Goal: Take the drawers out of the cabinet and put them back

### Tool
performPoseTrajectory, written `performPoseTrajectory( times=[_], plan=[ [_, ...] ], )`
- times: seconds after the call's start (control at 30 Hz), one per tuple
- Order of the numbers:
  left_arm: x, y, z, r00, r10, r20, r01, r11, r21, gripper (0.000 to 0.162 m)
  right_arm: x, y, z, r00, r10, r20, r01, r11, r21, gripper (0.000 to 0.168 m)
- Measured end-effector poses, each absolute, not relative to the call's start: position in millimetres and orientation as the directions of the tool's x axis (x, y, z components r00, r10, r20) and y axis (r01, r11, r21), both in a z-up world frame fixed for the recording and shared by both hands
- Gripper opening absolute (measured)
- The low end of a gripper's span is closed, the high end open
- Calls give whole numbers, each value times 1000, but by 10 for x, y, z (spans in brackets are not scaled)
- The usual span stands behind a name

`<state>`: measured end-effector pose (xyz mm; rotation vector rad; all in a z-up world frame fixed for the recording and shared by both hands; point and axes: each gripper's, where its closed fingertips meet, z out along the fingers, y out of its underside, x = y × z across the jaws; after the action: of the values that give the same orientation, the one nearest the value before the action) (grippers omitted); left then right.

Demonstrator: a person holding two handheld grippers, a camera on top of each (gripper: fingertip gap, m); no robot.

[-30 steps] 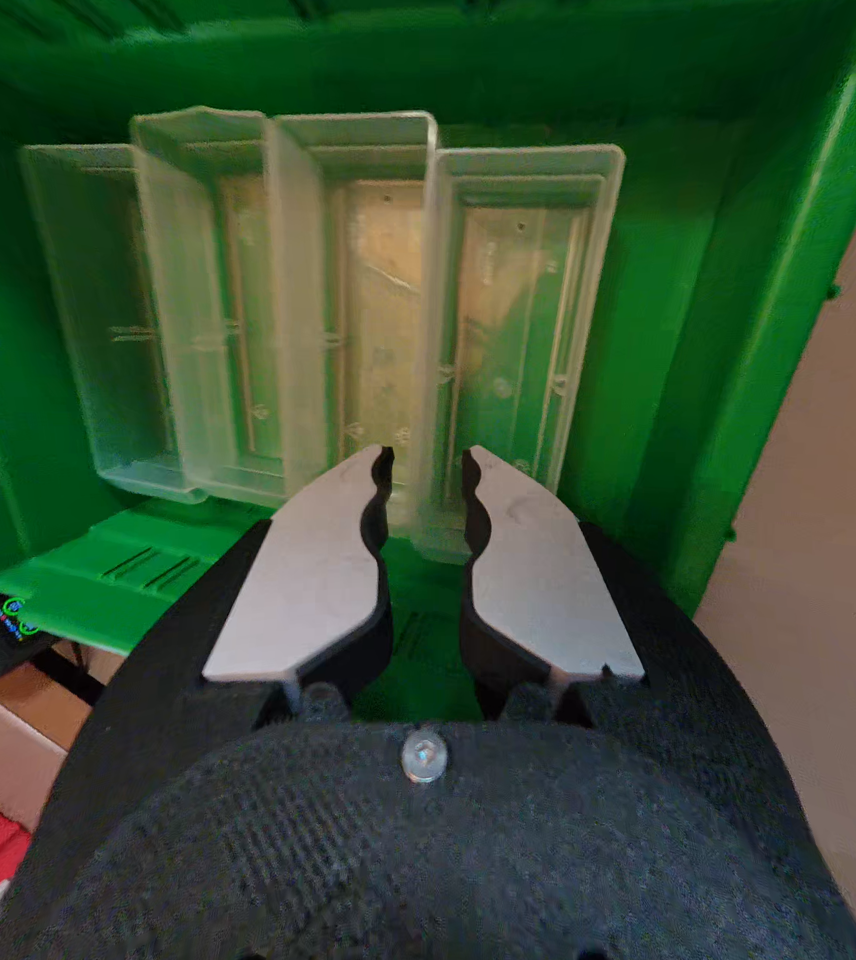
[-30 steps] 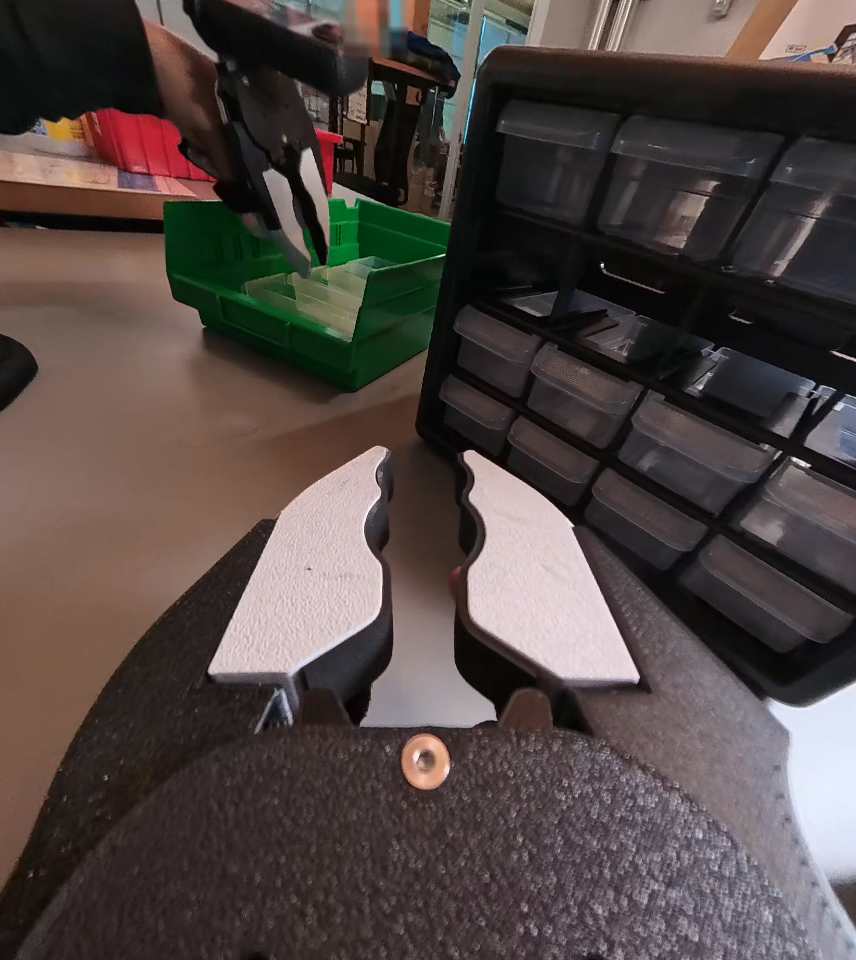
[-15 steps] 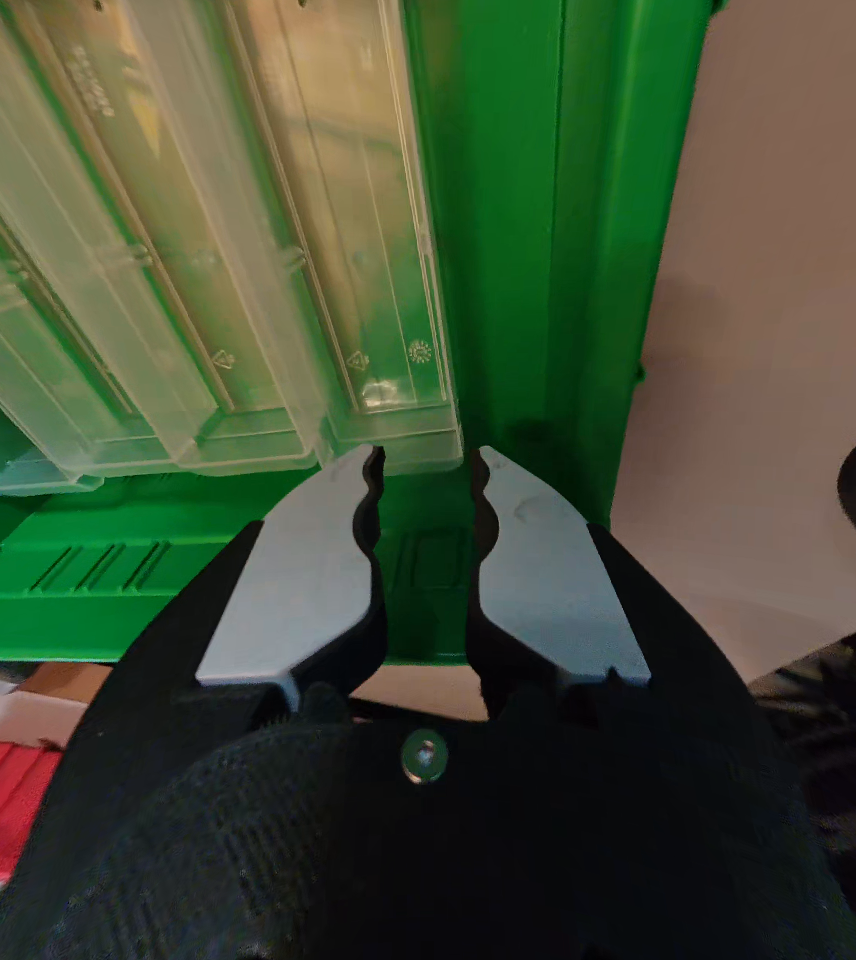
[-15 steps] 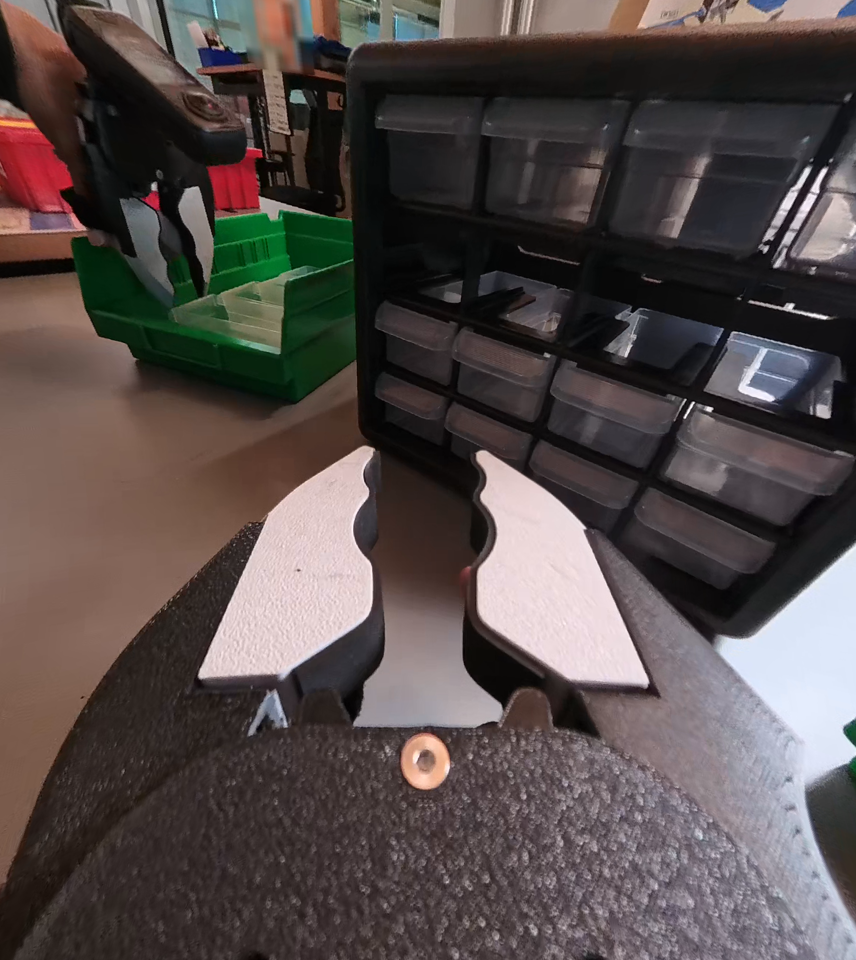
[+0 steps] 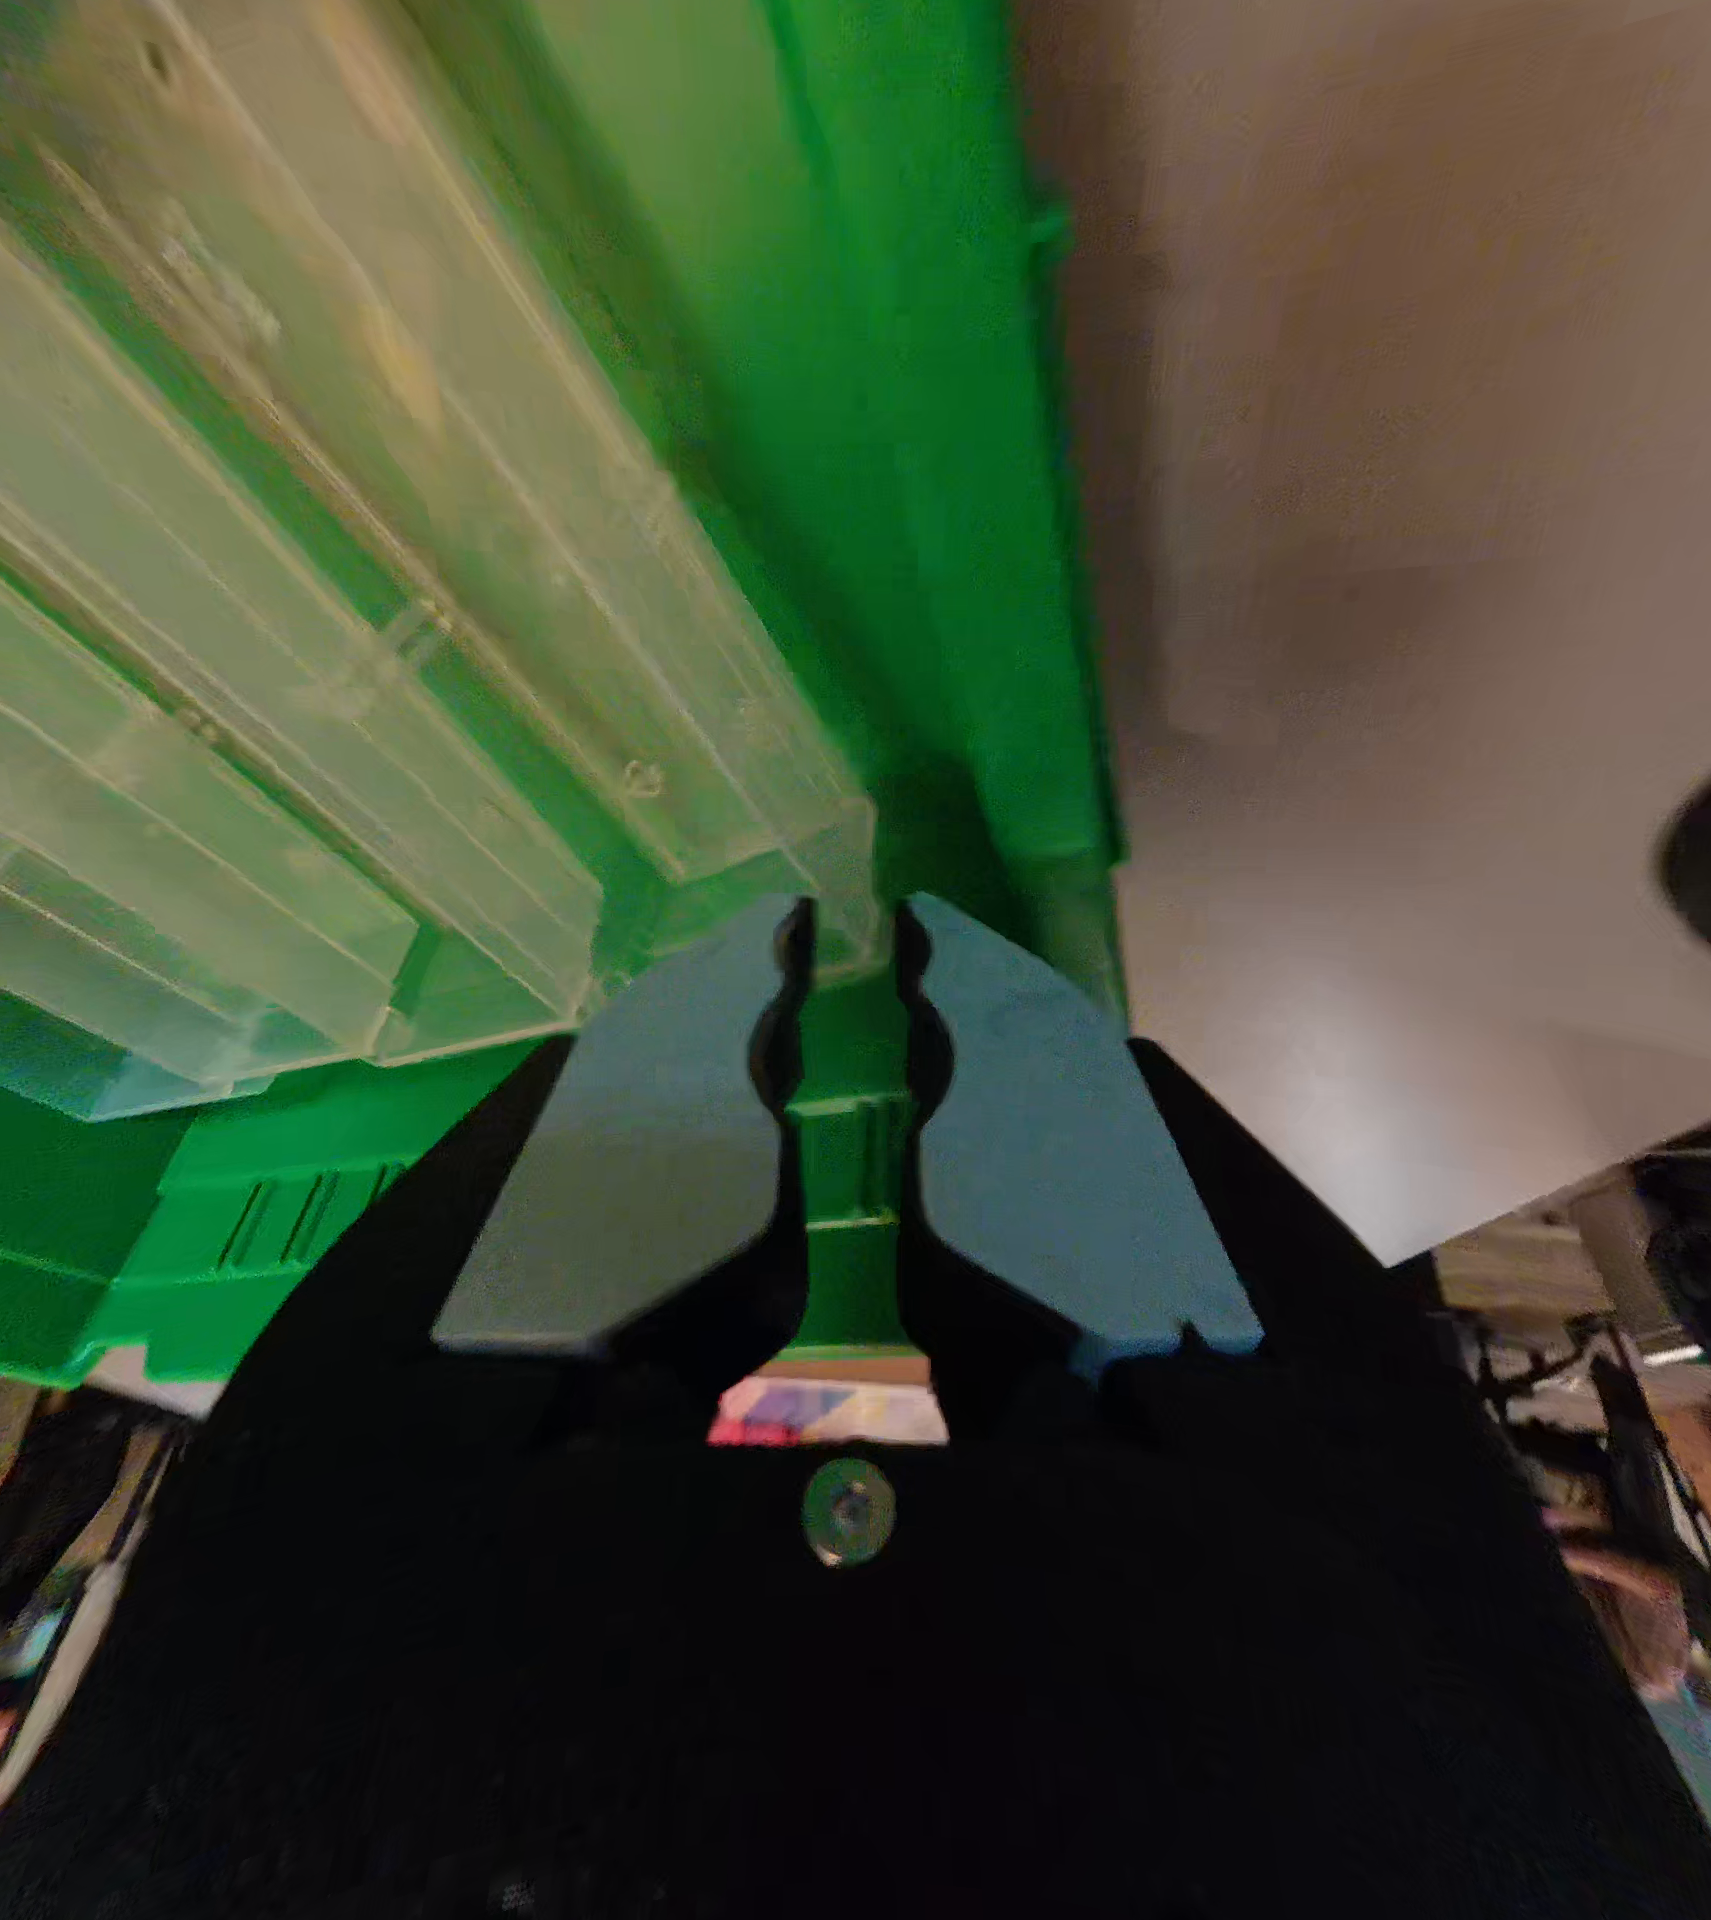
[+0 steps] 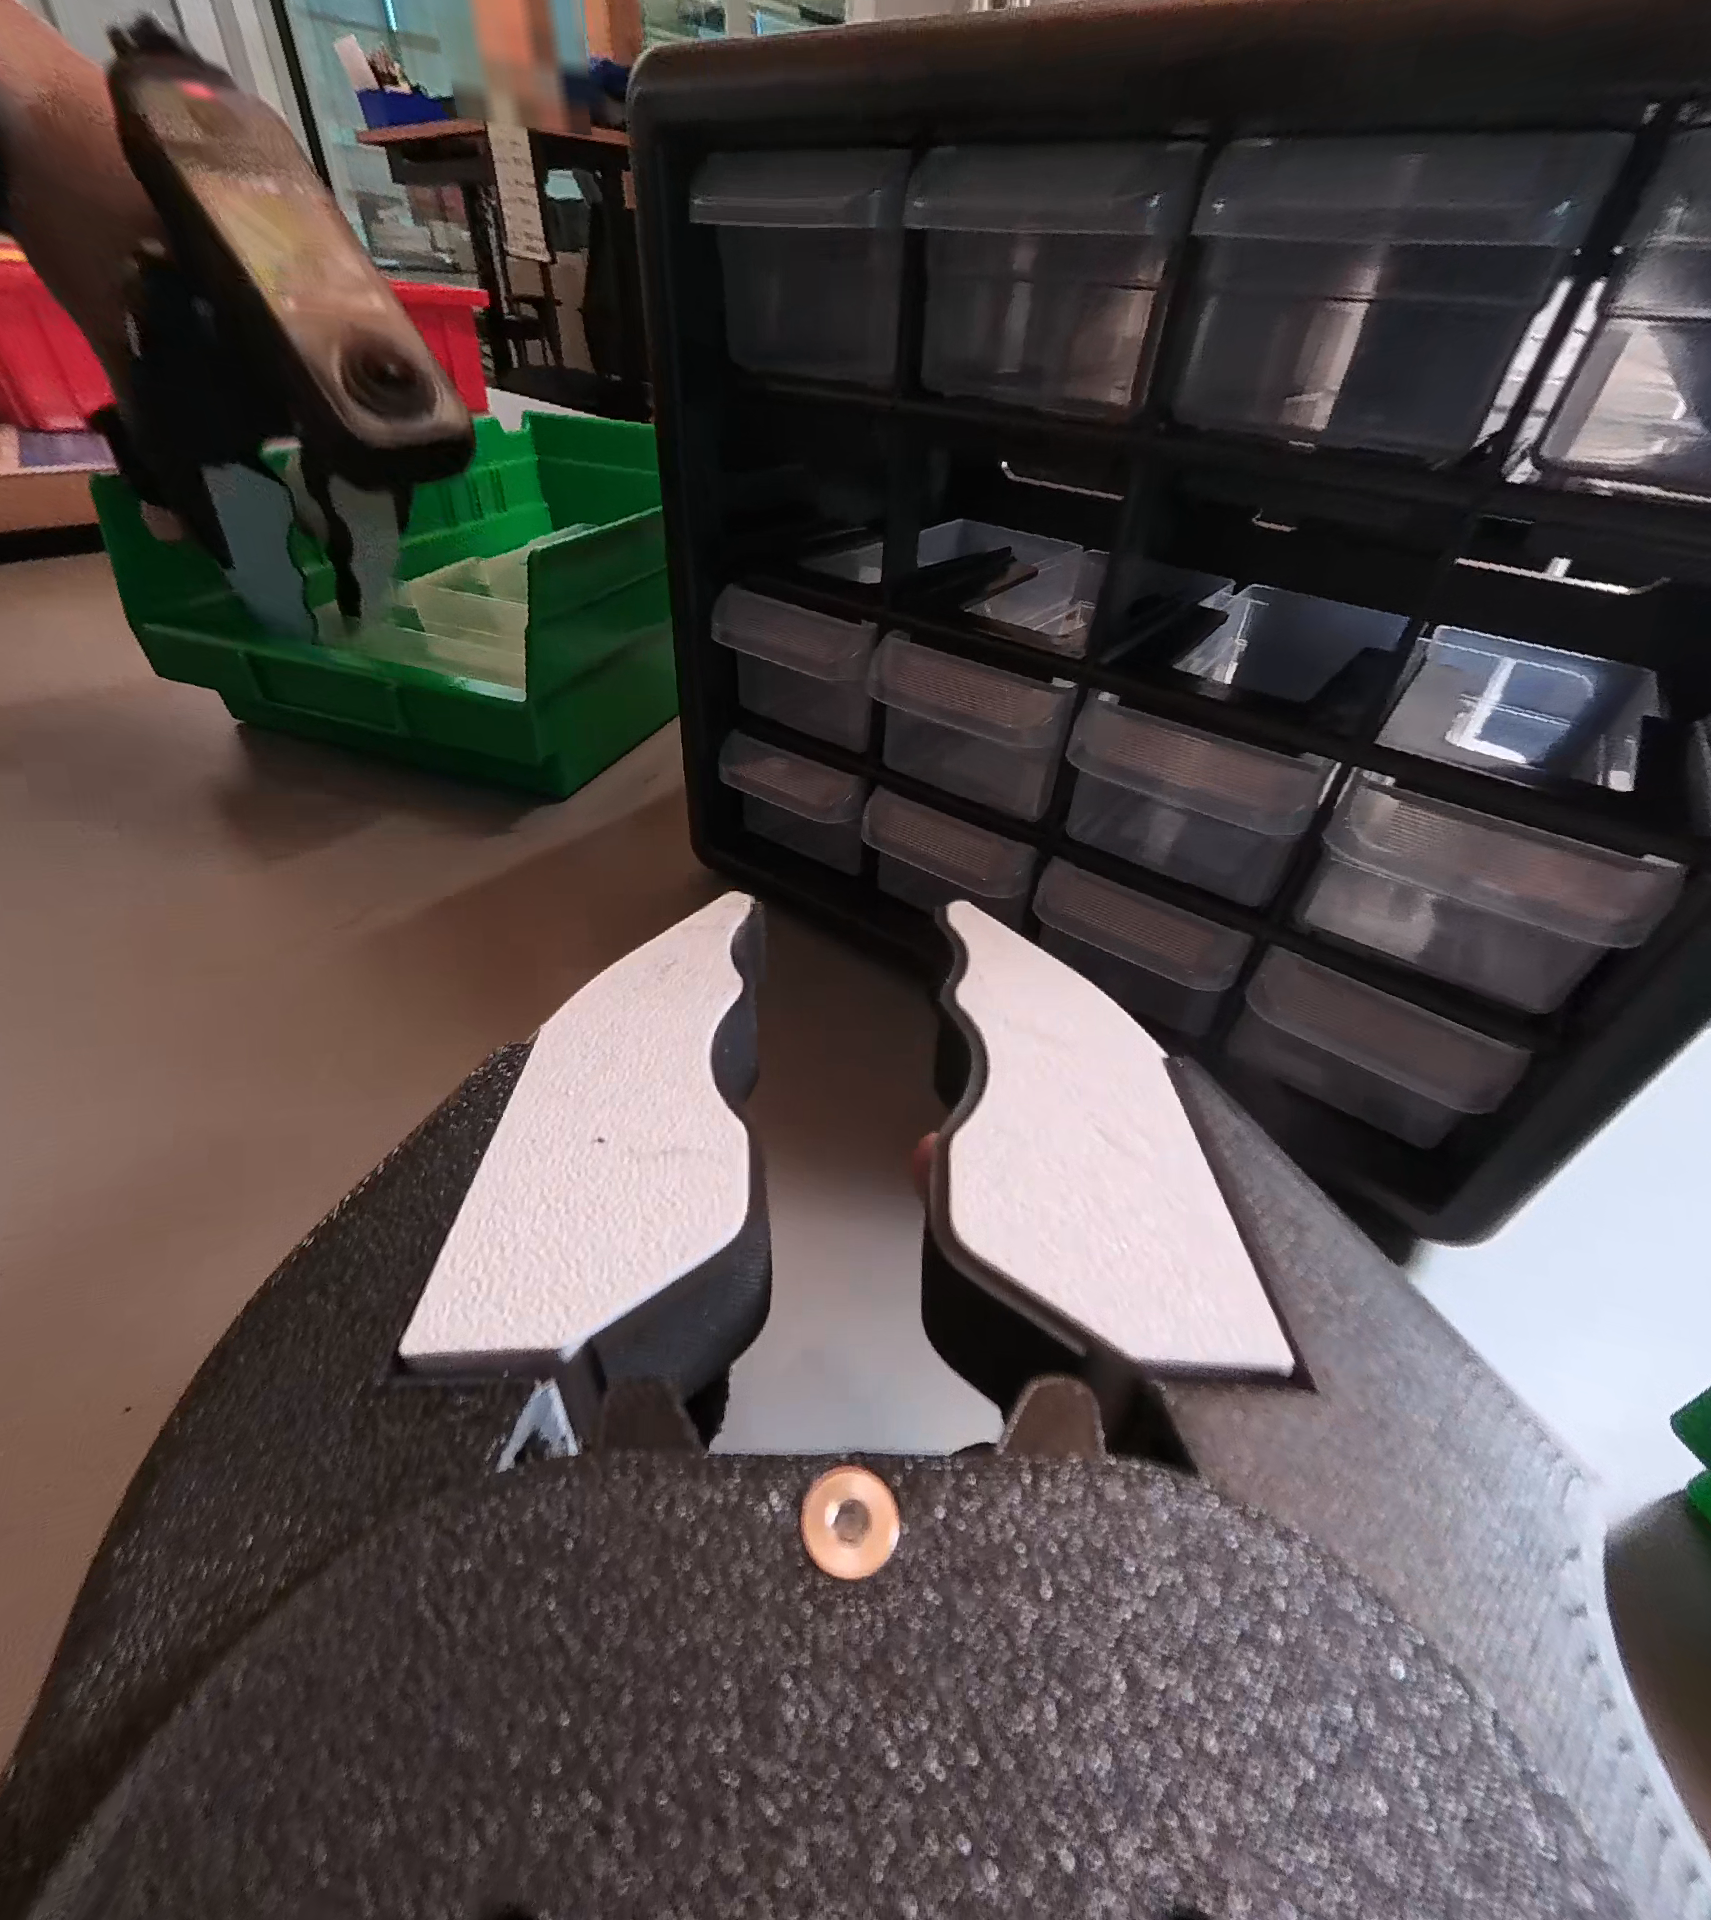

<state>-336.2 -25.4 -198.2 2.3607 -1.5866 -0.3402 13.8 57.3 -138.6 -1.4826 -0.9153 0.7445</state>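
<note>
While the left gripper [image 5: 854, 914] straddles a clear drawer [image 5: 757, 831] edge, jaws parted, inside the green bin [image 6: 477, 717], the right gripper [image 6: 846, 925] hovers agape. Both cabinet [image 6: 1194, 623] and bin rest on a brown tabletop [image 6: 207, 935]

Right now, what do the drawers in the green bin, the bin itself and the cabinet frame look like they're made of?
Drawers: thin clear plastic, apparently; the green shows through and moulded ribs catch the light.
Green bin: opaque moulded plastic by the look of it, with a slight sheen and ribbed walls.
Cabinet frame: black, likely hard plastic, smooth and semi-matt.

left claw [image 5: 853, 914] | lowered into green bin [image 5: 892, 436] | now straddling rightmost drawer [image 5: 835, 873] end
</note>
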Motion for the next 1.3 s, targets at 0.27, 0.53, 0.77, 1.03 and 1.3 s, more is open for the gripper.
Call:
performPoseTrajectory(
  times=[0.27, 0.53, 0.77, 1.03, 1.3],
  plan=[
    [-2837, -271, -1603, 442, -897, 6, -896, -441, 41, 10, 183, 646, -1290, 519, 852, 66, 114, 8, -993, 29],
    [-2594, -170, -1235, 523, -852, -1, -830, -509, -228, 10, 536, 1061, -54, 549, 785, 288, 221, 196, -955, 31],
    [-2486, -200, -1399, 519, -852, -69, -828, -481, -289, 12, 764, 1893, 165, 440, 881, 175, 502, -79, -861, 41],
    [-2465, -157, -1484, 514, -831, -215, -835, -427, -346, 14, 713, 2059, -245, 316, 934, -166, 591, -331, -736, 62],
    [-2432, -276, -1539, 456, -859, -234, -866, -367, -340, 41, 745, 1908, -244, 323, 928, -183, 583, -348, -735, 58]
  ],
)
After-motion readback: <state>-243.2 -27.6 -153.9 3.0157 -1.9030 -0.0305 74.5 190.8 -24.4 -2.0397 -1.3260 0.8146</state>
